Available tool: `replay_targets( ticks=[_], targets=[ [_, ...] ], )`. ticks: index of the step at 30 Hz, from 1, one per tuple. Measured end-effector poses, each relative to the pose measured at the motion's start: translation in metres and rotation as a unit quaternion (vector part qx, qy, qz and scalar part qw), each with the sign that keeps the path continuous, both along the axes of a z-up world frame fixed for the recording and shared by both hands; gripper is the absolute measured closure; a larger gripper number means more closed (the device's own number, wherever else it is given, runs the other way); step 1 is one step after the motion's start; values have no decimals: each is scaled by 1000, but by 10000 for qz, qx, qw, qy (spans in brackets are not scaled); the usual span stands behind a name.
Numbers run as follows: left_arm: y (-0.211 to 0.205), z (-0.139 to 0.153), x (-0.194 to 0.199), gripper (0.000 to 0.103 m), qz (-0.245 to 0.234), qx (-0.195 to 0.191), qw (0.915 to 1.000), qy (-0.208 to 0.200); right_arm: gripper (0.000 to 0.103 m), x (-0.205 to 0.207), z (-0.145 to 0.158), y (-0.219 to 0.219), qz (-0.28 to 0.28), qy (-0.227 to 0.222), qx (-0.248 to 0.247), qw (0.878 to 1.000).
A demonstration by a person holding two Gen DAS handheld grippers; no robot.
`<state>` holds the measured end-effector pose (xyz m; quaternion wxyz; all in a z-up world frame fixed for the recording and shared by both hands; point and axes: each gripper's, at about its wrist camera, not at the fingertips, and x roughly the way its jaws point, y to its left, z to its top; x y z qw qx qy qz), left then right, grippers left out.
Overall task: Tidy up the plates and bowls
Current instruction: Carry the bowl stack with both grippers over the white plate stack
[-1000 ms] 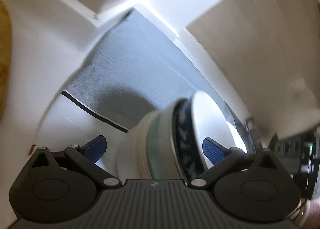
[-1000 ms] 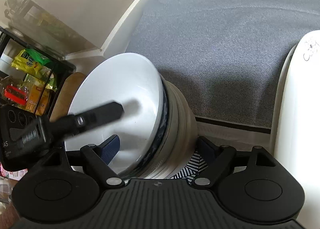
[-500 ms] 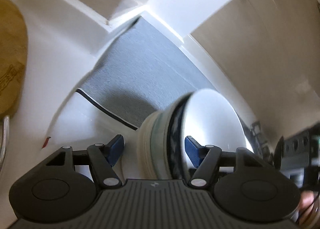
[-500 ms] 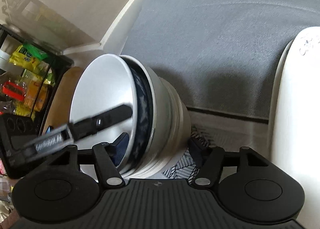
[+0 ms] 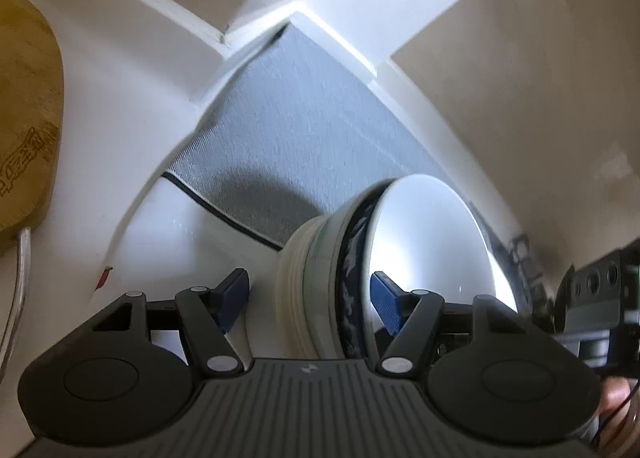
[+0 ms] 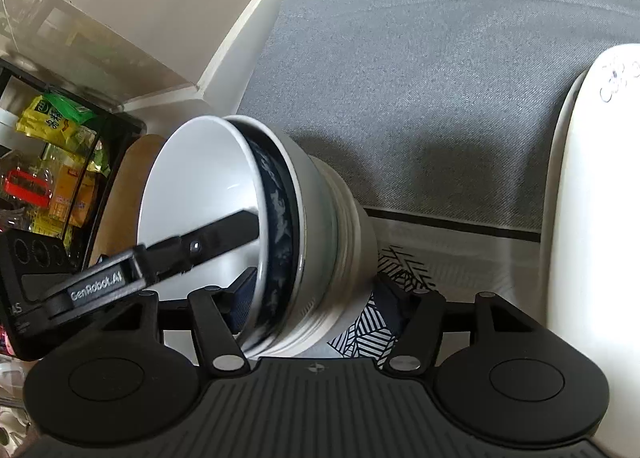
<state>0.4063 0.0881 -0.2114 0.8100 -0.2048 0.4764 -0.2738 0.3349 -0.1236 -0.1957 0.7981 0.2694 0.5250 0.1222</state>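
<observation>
A nested stack of bowls [image 5: 332,278] lies on its side: a white inner bowl [image 6: 200,197], a dark blue patterned one, and cream outer ones. My left gripper [image 5: 308,296] is shut on the stack, one blue pad inside the white bowl and one behind the base. My right gripper [image 6: 316,294] is shut on the same stack [image 6: 316,242] from the other side. The left gripper's finger [image 6: 200,246] shows inside the white bowl in the right wrist view. The stack hangs over a grey mat [image 6: 440,77] in a white cabinet.
A white plate [image 6: 592,217] stands on edge at the right. A black-and-white striped dish [image 6: 372,322] lies under the stack. A wooden board [image 5: 24,117] is at the left. A rack with snack packets [image 6: 52,161] stands far left.
The bowl stack has tilted further onto its side and moved a little forward over the mat. Both grippers' jaws have narrowed onto the stack.
</observation>
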Motion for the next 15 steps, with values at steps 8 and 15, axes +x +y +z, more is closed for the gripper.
replay_targets(
  ticks=[8, 15],
  targets=[
    [5, -8, -8, 32, 45, -158, 9997, 158, 29, 4, -2, 9, 234, -56, -44, 9997],
    [9, -11, -14, 32, 455, -385, 9979, 257, 34, 3, 6, 19, 257, -62, -307, 9992]
  ],
)
